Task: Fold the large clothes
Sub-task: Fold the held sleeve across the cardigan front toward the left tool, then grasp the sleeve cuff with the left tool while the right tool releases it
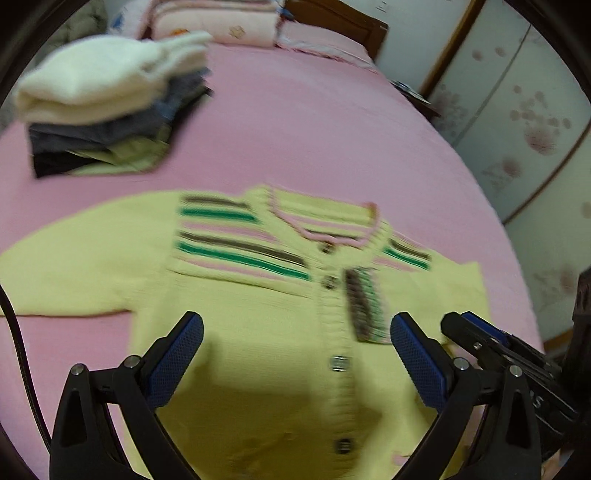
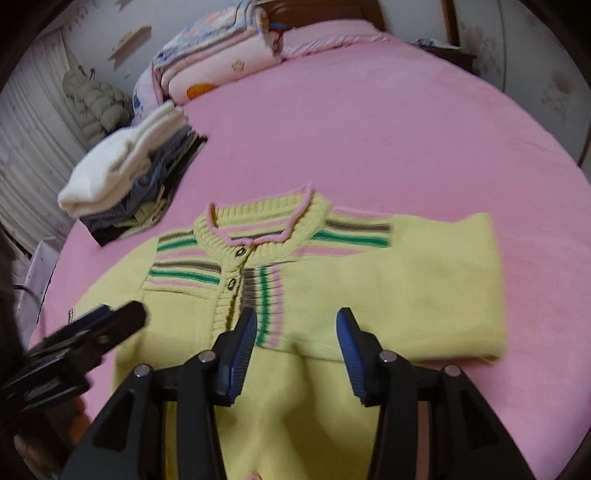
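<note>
A yellow knit cardigan point(image 1: 251, 332) with green, brown and pink stripes lies front up on the pink bed point(image 1: 314, 129), buttoned. Its right sleeve is folded across the chest; the fold shows in the right wrist view point(image 2: 406, 295). Its left sleeve lies stretched out to the left point(image 1: 74, 266). My left gripper point(image 1: 295, 328) is open and empty, hovering over the cardigan's lower body. My right gripper point(image 2: 295, 325) is open and empty, above the button band point(image 2: 232, 295). The right gripper also shows at the right edge of the left wrist view point(image 1: 480, 332).
A stack of folded clothes topped by a white sweater point(image 1: 92, 85) sits at the back left of the bed. Folded quilts point(image 2: 221, 70) lie by the wooden headboard point(image 1: 340, 22). A wardrobe with patterned doors point(image 1: 524, 129) stands on the right.
</note>
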`<state>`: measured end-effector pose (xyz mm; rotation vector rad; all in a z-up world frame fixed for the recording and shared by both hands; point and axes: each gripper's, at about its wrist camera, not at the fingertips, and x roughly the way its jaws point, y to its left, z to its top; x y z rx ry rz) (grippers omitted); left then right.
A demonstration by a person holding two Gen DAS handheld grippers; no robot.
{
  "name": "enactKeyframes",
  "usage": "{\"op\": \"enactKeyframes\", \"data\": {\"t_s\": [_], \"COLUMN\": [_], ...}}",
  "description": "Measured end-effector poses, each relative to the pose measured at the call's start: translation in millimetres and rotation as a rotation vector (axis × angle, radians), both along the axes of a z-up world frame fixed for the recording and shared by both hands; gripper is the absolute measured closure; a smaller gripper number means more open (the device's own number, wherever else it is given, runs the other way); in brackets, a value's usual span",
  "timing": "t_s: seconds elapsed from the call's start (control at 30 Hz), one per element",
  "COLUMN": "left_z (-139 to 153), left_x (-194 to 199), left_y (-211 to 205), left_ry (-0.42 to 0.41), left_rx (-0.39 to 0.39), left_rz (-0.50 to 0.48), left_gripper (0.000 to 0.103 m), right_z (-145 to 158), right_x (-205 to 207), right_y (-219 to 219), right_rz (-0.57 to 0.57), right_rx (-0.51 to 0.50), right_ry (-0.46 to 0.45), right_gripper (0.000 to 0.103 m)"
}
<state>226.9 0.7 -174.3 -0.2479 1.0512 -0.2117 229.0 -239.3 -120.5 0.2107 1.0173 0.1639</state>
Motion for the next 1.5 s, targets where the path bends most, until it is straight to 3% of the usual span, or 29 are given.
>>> {"op": "enactKeyframes", "data": {"t_s": [0.1, 0.27, 0.57, 1.0, 1.03, 1.07, 1.1, 1.13, 1.3, 1.5], "left_z": [-13.8, -38.7, -46.8, -68.2, -68.1, -67.3, -67.3, -66.7, -21.2, 32.8], "left_x": [7.1, 15.9, 18.4, 36.2, 37.1, 38.4, 41.2, 43.9, 41.8, 50.3], "left_y": [-17.9, -39.5, -54.8, -72.0, -73.5, -75.3, -77.7, -80.1, -92.0, -84.5], "left_ry": [0.045, 0.137, 0.134, 0.163, 0.159, 0.156, 0.166, 0.187, 0.038, -0.079], "left_rx": [-0.063, -0.162, -0.18, -0.194, -0.192, -0.188, -0.193, -0.196, -0.096, -0.124], "left_rz": [-0.054, -0.102, -0.126, -0.159, -0.157, -0.151, -0.156, -0.158, -0.177, -0.186], "left_gripper": [0.014, 0.044, 0.05, 0.05, 0.054, 0.077, 0.09, 0.093, 0.094, 0.094], "right_z": [7.1, 2.8, -23.1, -36.6, -37.4, -37.8, -38.2, -38.3, -37.7, -49.1], "right_x": [-18.9, -42.3, -50.1, -51.2, -51.7, -52.1, -52.5, -52.4, -45.1, -16.5], "right_y": [-18.0, -33.6, -46.0, -56.5, -57.2, -57.5, -57.7, -57.8, -60.2, -71.3], "right_rz": [-0.035, -0.065, -0.078, -0.11, -0.113, -0.114, -0.114, -0.114, -0.114, -0.146], "right_rx": [0.005, -0.032, -0.002, 0.035, 0.033, 0.033, 0.031, 0.027, -0.019, -0.001], "right_ry": [-0.016, -0.019, 0.04, 0.064, 0.067, 0.069, 0.07, 0.071, 0.056, 0.067], "right_gripper": [0.058, 0.058, 0.058, 0.058, 0.058, 0.058, 0.058, 0.058, 0.058, 0.058]}}
